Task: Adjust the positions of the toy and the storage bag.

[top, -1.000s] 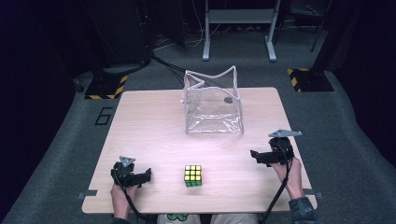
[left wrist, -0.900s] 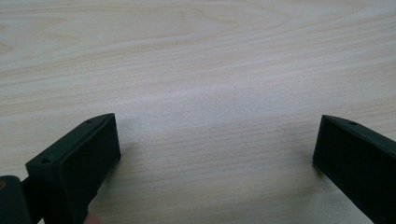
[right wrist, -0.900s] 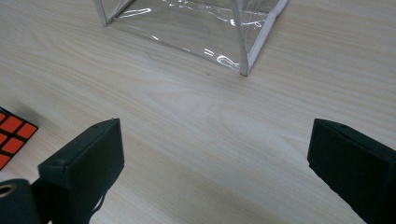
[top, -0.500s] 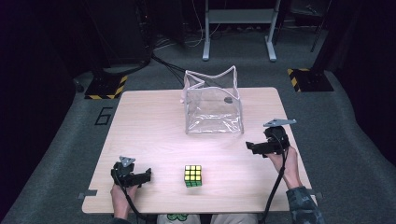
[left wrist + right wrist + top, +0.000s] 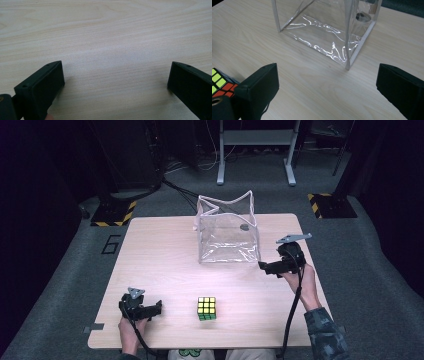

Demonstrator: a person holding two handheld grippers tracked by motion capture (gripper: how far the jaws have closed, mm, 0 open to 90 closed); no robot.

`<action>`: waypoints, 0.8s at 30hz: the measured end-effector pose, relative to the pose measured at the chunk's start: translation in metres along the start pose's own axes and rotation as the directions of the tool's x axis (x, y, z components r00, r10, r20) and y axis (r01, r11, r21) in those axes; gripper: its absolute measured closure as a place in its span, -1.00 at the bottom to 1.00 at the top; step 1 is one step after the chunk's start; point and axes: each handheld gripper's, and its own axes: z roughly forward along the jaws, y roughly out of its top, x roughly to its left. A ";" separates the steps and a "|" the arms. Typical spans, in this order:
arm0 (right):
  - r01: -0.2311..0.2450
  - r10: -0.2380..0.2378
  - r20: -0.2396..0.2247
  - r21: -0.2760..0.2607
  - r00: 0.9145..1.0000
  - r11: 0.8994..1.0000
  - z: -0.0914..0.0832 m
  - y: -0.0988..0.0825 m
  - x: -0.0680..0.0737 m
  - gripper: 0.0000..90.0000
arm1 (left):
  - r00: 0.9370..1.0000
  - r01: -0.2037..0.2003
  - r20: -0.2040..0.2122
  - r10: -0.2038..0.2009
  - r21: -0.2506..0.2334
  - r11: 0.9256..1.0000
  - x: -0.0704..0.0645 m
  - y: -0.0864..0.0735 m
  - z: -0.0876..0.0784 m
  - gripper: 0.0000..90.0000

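Both tongs, left (image 5: pixel 156 308) and right (image 5: pixel 264 266), are held wide and empty over the table (image 5: pixel 160 255), a cube (image 5: pixel 206 308) between them

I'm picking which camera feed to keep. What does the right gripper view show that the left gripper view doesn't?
In the right gripper view: the clear plastic bag, standing open ahead of the fingers, and a corner of the puzzle cube at the left edge. In the left gripper view: just bare tabletop between its fingers, nothing the other lacks. Both share the light wooden table surface and a pair of black fingers set wide apart, holding nothing.
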 end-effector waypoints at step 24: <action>0.021 -0.021 -0.002 0.003 1.000 1.000 0.004 0.051 0.006 -0.92 | 1.000 0.008 -0.003 -0.008 -0.001 1.000 0.000 0.000 0.000 -0.98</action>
